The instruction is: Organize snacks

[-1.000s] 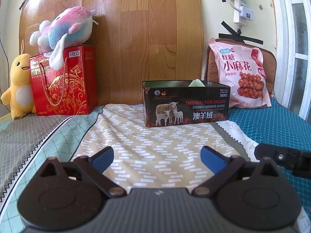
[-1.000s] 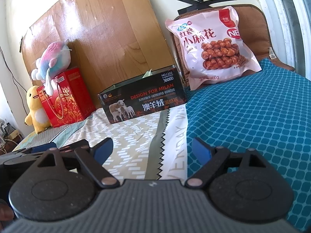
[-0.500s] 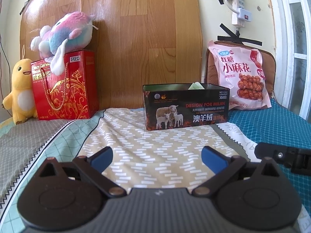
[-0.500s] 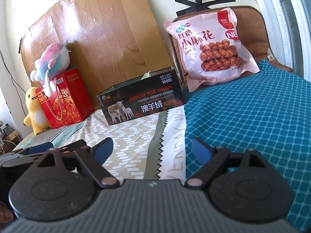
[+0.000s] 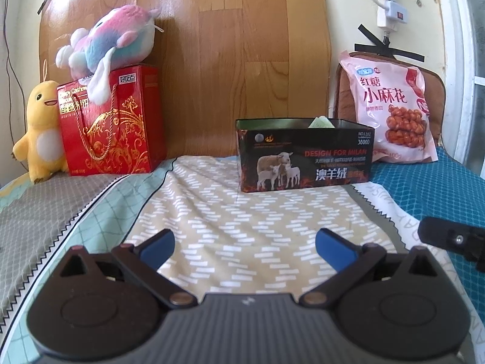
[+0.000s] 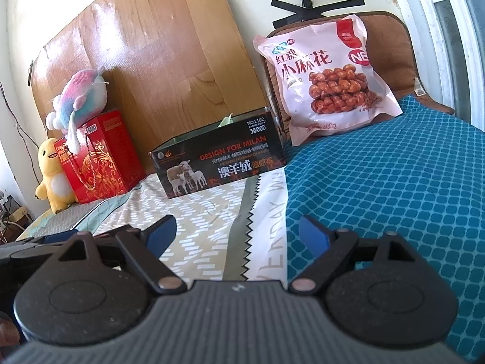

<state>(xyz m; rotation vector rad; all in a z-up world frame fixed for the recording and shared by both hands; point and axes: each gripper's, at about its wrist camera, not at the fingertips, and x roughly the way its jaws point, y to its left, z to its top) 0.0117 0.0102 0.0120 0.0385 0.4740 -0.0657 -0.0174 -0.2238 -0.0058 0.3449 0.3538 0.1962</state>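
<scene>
A pink snack bag [image 5: 391,112] of fried twists leans upright on a brown cushion at the back right; it also shows in the right wrist view [image 6: 327,79]. A black open box [image 5: 304,154] with sheep pictures stands on the bed in the middle, a pale green packet poking out; it also shows in the right wrist view [image 6: 218,160]. My left gripper [image 5: 244,248] is open and empty, low over the patterned sheet, well short of the box. My right gripper [image 6: 236,233] is open and empty, to the right of the left one.
A red gift box [image 5: 112,121] with a pastel plush toy [image 5: 109,45] on top stands at the back left, a yellow duck plush [image 5: 39,127] beside it. A wooden board [image 5: 227,45] leans on the wall. A window frame [image 6: 439,30] runs along the right.
Both grippers have shifted slightly; the left view tilted down and the right view drew a little closer to the snack bag. Both stay open and empty.
</scene>
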